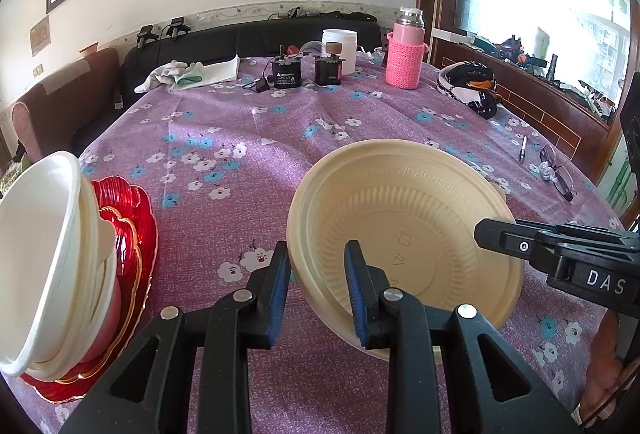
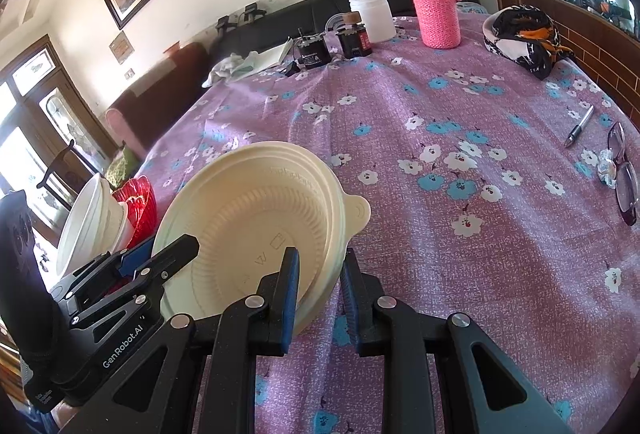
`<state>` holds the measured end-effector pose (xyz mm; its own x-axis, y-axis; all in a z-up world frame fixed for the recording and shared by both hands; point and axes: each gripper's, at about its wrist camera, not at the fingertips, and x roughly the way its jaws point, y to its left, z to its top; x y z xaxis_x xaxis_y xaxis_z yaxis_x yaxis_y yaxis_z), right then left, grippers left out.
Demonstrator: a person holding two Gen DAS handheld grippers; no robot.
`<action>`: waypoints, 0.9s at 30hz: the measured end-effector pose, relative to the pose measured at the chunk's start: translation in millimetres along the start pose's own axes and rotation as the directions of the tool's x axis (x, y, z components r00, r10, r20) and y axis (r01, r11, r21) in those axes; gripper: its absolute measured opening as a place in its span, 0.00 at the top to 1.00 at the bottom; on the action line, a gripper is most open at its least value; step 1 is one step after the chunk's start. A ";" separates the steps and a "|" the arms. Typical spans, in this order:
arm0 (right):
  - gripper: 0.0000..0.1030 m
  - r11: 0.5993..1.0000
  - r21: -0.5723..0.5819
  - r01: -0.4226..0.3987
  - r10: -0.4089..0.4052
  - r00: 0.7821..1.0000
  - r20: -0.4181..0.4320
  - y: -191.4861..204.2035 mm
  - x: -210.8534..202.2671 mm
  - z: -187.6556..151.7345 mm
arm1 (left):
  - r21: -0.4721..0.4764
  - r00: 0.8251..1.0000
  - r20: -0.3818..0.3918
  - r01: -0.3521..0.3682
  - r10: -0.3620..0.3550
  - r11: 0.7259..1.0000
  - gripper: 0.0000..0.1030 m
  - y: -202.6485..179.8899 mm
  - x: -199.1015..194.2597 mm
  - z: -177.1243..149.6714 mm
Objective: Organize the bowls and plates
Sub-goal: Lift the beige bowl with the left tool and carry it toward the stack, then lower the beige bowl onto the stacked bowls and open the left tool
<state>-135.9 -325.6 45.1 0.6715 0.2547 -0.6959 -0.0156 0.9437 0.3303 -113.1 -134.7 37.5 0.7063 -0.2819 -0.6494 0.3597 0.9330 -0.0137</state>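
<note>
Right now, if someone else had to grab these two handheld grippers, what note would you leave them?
Left gripper: fingers shut on the cream bowl, on its near-left rim.
Right gripper: shut on the same bowl's opposite rim; bowl is tilted.
White bowls are nested on the red plates, to the left on the purple tablecloth.
Done: that stack.
Left: probably add the cream bowl to it.
</note>
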 end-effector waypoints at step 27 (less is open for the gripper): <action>0.78 0.985 -0.116 -0.126 0.130 0.991 0.033 71.4 -29.0 34.0 | -0.088 0.988 0.138 -0.050 0.062 0.995 0.72 59.9 -75.1 24.6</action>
<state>-131.3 -272.8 110.6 0.6875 0.3685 -0.6257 -0.1857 0.9222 0.3392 -129.6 -63.3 104.2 0.8048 -0.2517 -0.5376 0.2689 0.9620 -0.0478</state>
